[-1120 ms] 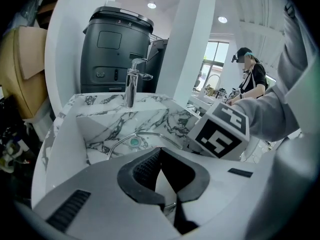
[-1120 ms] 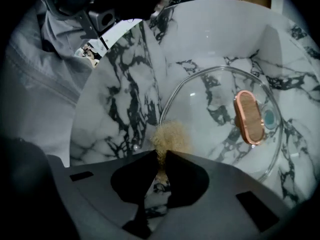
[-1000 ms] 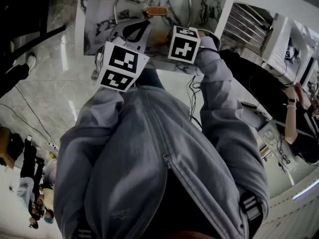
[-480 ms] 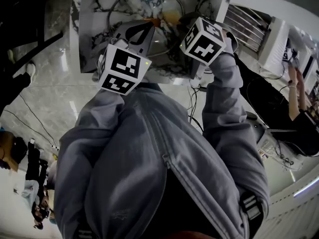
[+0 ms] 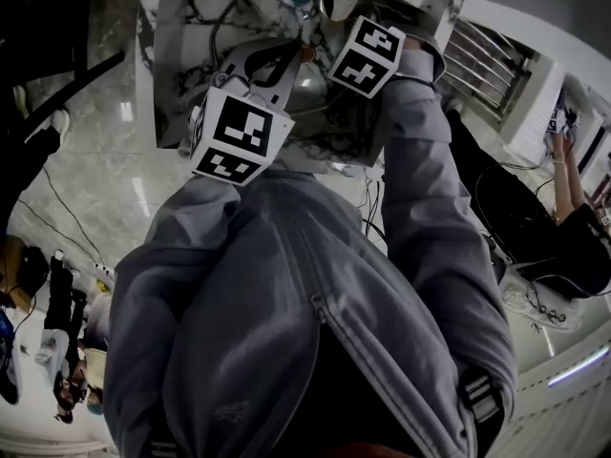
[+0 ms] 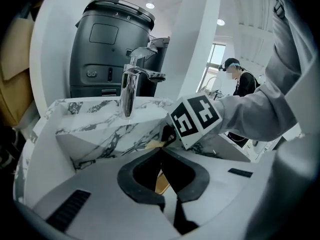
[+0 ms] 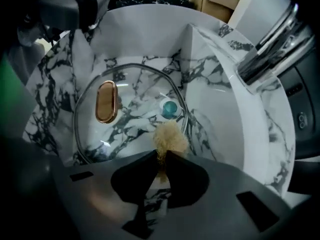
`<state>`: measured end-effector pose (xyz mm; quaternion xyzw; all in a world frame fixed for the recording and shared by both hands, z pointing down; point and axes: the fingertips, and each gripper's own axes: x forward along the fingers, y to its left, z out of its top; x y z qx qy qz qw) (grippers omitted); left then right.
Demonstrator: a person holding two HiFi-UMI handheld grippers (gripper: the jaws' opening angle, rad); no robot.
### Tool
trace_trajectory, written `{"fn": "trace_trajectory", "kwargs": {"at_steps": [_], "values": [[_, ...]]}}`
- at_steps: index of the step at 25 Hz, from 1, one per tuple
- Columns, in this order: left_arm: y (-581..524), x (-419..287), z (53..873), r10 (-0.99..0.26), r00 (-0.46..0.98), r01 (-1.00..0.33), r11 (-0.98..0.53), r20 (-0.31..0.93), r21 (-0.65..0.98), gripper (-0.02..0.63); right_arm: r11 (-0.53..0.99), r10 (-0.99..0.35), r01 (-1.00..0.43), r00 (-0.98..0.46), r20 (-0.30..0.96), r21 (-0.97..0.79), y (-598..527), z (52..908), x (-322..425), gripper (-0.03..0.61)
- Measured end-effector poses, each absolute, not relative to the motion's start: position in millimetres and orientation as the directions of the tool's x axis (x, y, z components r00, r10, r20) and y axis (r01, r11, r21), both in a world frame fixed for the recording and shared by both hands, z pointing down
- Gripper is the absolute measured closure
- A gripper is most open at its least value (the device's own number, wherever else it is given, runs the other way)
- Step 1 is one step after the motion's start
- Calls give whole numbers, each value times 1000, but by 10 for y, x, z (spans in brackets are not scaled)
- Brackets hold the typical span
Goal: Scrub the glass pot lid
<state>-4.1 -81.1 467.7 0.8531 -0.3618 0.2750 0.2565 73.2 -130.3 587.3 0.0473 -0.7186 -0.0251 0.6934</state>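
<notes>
Glass pot lid (image 7: 132, 115) in sink (image 7: 240, 129), drain (image 7: 170, 108) under its edge; right tool (image 7: 162, 156) pinching scrubber (image 7: 170, 138) (left tool (image 6: 161, 151) closed).

I stand on a glossy grey floor (image 5: 105, 189) at a white, dark-veined marble sink (image 6: 95, 134) with a chrome tap (image 6: 129, 91). Behind it stands a dark grey machine (image 6: 107, 44). Spotlights (image 6: 150, 5) shine in the white ceiling; a window (image 6: 216, 59) glows beyond.

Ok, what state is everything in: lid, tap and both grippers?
Glass lid: lying in the sink, handle up.
Tap: no water running.
Left gripper: jaws shut, nothing clearly held.
Right gripper: jaws shut on the scrubber.
</notes>
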Motion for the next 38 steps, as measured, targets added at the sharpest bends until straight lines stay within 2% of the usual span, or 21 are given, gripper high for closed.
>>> {"fn": "trace_trajectory", "kwargs": {"at_steps": [11, 27, 38], "values": [[-813, -71, 4757, -467, 582, -763, -596, 665, 250, 597, 999, -44, 16, 10, 999, 44, -1183, 6156, 709, 520], [-518, 52, 4624, -471, 602, -749, -612, 645, 253, 597, 997, 39, 69, 97, 995, -46, -211, 6077, 836, 518], [-92, 23, 4306, -502, 606, -749, -622, 616, 230, 597, 977, 208, 15, 108, 972, -211, 635, 5876, 873, 518]]}}
